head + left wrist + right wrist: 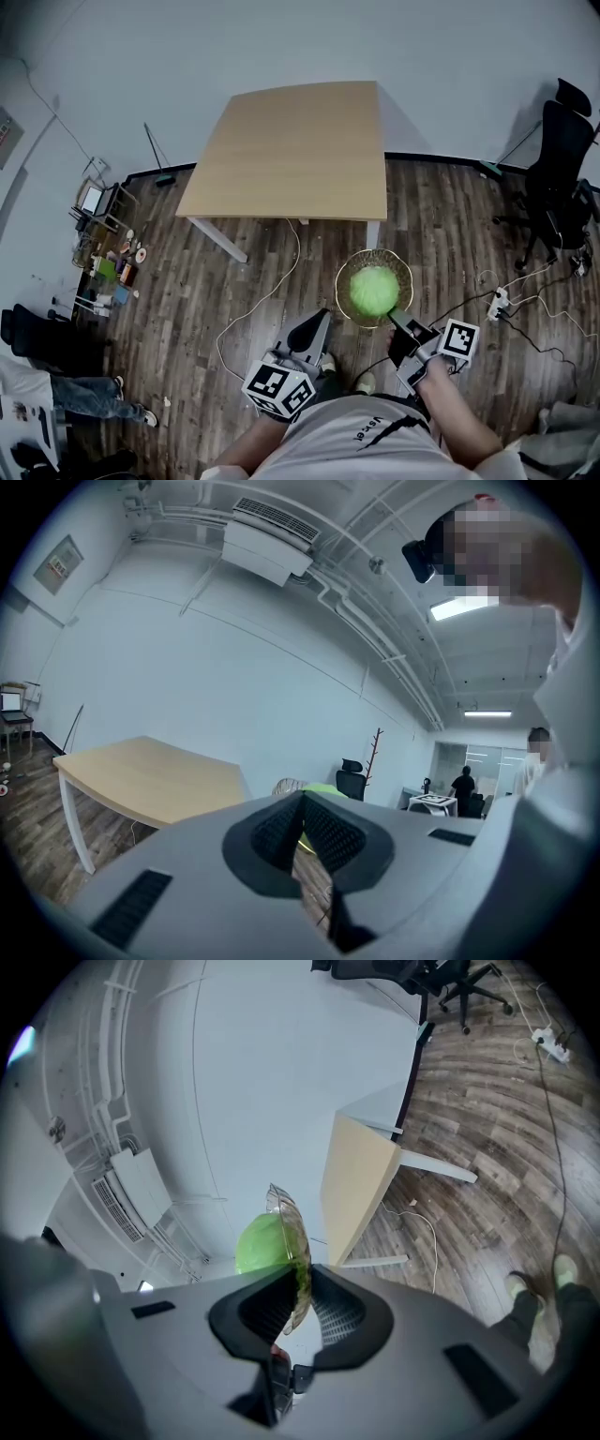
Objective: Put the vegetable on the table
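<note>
**Green vegetable held in a bowl, the table far ahead and a little left**

At left, the left gripper (307, 336) hangs near the person's body with its ribbed black pads pressed together on nothing. To its right, a round, pale-green, leafy-looking vegetable (374, 291) sits in a see-through, finely patterned bowl (349, 267) above the dark plank floor. Further right, the right gripper (398, 325) has its jaws clamped on the bowl's near rim. The table (291, 150), with a smooth light-wood top and white legs, stands well apart from the bowl, far and slightly left. The coming carry likely runs forward and leftward, led by the right hand, which already holds the load. The vegetable has no long axis, and being ball-shaped it may roll if the thin rim tips.
</note>
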Action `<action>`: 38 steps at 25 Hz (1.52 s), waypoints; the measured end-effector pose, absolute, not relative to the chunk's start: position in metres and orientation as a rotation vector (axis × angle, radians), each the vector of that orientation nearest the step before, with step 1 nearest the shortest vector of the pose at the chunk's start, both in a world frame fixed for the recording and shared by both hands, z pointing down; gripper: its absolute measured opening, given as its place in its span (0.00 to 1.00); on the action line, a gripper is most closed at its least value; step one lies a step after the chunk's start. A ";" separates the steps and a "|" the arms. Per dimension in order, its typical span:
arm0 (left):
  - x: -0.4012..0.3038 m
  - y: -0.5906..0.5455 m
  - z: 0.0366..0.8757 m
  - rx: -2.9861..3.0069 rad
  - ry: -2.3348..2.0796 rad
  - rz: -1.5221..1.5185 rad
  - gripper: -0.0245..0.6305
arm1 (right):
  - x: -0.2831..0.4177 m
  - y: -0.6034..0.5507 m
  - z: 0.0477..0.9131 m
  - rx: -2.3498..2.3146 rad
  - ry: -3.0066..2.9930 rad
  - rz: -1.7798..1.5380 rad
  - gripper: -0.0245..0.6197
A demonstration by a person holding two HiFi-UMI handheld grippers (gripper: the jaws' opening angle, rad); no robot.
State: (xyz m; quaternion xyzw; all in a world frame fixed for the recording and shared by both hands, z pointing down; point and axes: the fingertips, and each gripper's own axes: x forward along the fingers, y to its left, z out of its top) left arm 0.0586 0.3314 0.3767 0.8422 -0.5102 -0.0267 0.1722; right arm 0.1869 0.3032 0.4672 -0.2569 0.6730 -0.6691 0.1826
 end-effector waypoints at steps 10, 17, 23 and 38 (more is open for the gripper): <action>0.028 0.269 0.391 2.391 -1.428 -0.089 0.05 | 0.159 0.244 0.480 -0.765 1.881 -1.893 0.12; -0.022 0.183 0.395 2.434 -1.370 -0.079 0.05 | 0.115 0.168 0.484 -0.833 1.830 -1.866 0.12; -0.066 0.117 0.395 2.476 -1.297 -0.073 0.05 | 0.076 0.104 0.486 -0.913 1.792 -1.821 0.12; -0.098 0.011 0.417 2.452 -1.323 -0.101 0.05 | 0.035 -0.016 0.522 -0.921 1.816 -1.854 0.12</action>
